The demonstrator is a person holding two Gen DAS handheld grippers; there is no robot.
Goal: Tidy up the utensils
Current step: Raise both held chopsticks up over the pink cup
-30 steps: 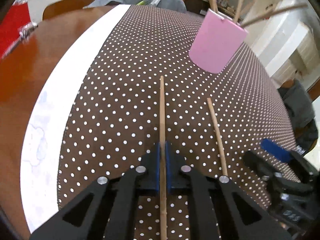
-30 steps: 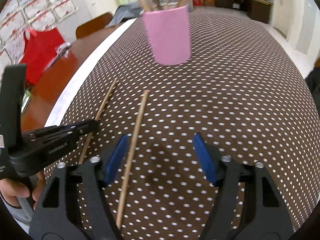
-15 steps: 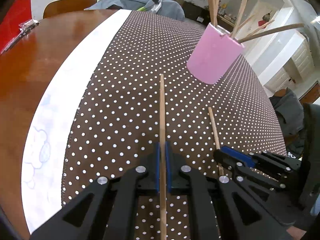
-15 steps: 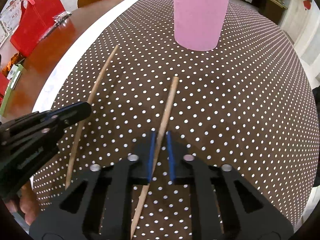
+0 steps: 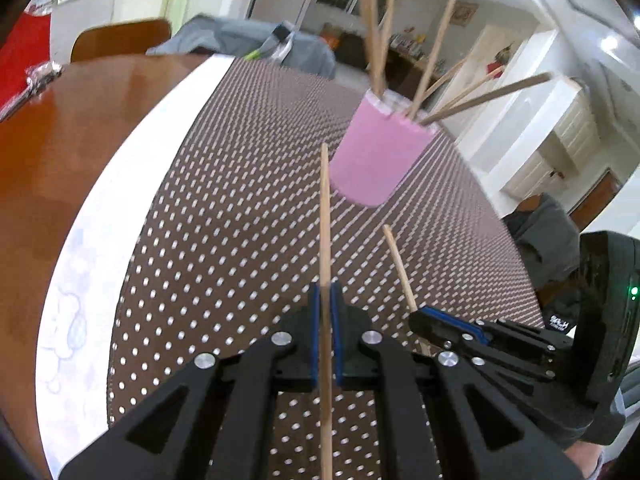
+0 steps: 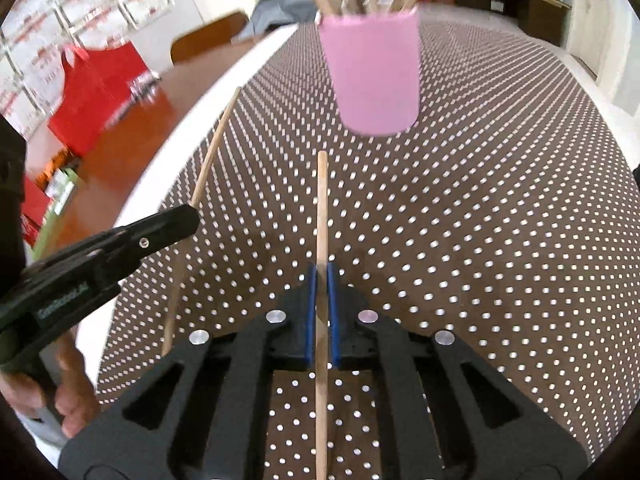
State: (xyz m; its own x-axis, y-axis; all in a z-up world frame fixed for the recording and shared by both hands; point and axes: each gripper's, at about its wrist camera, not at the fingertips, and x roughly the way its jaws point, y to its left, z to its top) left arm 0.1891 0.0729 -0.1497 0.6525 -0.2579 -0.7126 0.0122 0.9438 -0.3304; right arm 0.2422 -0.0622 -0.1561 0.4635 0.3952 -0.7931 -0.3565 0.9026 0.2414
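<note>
A second chopstick (image 6: 321,240) is now clenched in the right tongs (image 6: 321,320), which stood released a moment ago; another chopstick (image 5: 325,240) is held by the left tongs (image 5: 325,320). Both are raised off the dotted counter (image 6: 480,240), near the pink cup (image 6: 376,76), so insertion seems next.

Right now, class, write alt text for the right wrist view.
The right gripper is shut on a chopstick pointing at a pink cup of chopsticks on a dotted cloth. At left, the left gripper holds a second chopstick.
</note>
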